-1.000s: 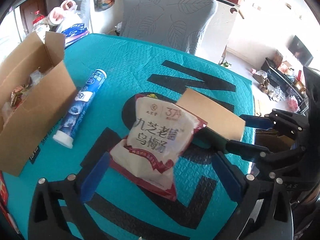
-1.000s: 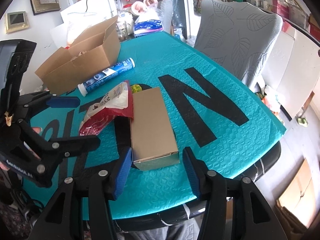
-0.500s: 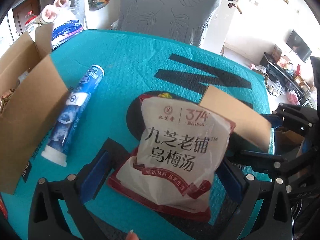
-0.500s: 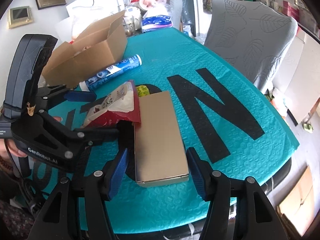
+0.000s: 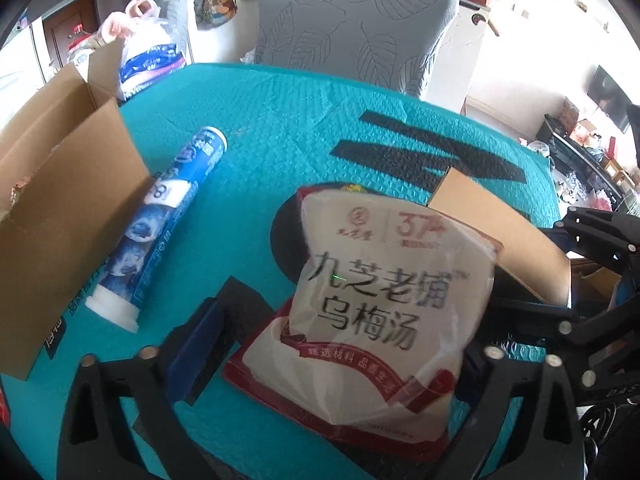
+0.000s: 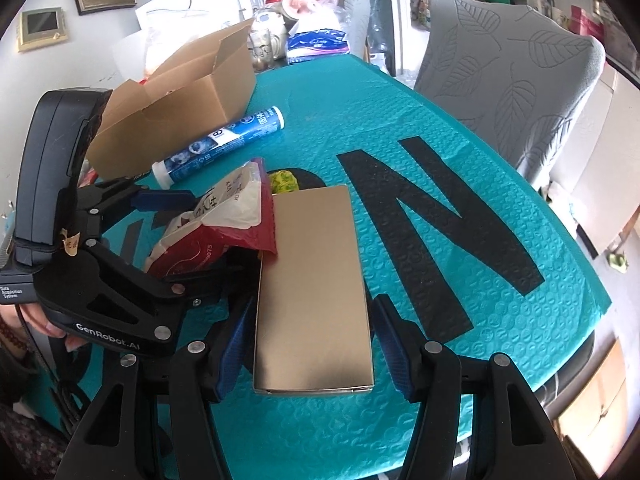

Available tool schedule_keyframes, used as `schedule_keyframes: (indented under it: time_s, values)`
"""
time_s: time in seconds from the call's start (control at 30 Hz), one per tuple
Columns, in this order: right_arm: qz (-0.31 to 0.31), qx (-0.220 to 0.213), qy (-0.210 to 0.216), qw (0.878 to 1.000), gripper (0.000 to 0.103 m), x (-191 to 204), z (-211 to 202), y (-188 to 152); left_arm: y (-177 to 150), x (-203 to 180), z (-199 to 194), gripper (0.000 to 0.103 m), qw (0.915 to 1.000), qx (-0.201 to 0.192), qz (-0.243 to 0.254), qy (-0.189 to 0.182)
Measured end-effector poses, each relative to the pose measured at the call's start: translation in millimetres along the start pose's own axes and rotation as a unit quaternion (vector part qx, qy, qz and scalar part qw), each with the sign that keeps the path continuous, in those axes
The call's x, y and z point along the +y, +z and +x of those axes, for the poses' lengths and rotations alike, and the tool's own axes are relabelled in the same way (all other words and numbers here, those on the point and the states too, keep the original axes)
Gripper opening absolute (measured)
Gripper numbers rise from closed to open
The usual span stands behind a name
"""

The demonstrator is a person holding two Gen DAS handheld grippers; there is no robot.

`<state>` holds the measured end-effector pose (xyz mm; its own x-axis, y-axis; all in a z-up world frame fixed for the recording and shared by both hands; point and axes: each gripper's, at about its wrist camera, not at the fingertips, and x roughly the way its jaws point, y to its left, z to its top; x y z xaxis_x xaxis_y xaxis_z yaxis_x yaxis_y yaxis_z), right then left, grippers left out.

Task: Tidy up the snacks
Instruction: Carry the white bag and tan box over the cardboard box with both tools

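A white and red snack bag (image 5: 384, 312) with Chinese writing lies between the fingers of my left gripper (image 5: 332, 344), which is open around it; the bag's near end looks a little raised. It also shows in the right wrist view (image 6: 224, 220). A flat tan box (image 6: 312, 296) lies on the teal table cover, and my right gripper (image 6: 316, 348) is open with a blue finger on each side of the box's near end. In the left wrist view the tan box (image 5: 500, 232) lies just right of the bag.
An open cardboard box (image 5: 52, 200) stands at the left, also in the right wrist view (image 6: 176, 104). A blue tube (image 5: 164, 220) lies beside it. A small yellow-green item (image 6: 284, 182) lies behind the bag. A grey chair (image 5: 356, 28) stands past the far edge.
My left gripper has moved forward around the snack bag, which now fills the gap between its fingers. My right gripper has moved forward so its fingers flank the tan box.
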<state>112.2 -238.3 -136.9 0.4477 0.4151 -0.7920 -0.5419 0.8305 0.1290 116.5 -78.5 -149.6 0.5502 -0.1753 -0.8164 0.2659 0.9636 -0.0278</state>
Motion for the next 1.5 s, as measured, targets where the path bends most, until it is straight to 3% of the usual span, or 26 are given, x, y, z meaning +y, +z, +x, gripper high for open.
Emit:
schedule_keyframes:
  time_s: [0.1,0.23,0.53,0.9,1.17,1.5]
  values:
    - [0.003,-0.009,-0.012,1.000,0.050,0.0,-0.2,-1.9,1.0,-2.4,-5.0,0.061,1.0000,-0.006,0.007,0.000]
    - [0.017,-0.018,-0.013,1.000,0.045,-3.3,-2.9,-4.9,3.6,-1.6,-7.6,0.053,1.0000,-0.001,-0.002,-0.002]
    - [0.024,-0.025,-0.005,0.999,0.043,2.1,-18.9,-13.5,-8.7,1.6,-25.0,0.053,0.9995,0.010,-0.028,-0.011]
    - [-0.010,-0.026,0.029,0.999,0.043,34.4,-31.3,-14.2,-24.2,12.2,-68.2,0.053,0.9980,-0.020,-0.060,0.010]
    - [-0.046,-0.024,0.066,0.997,0.043,67.6,-25.6,-0.8,-39.5,39.0,-90.3,0.053,0.9943,-0.027,-0.100,0.026]
    - [-0.104,-0.037,0.098,0.989,0.043,116.0,-19.0,30.7,-52.3,76.9,-123.8,0.053,0.9876,-0.057,-0.128,0.072]
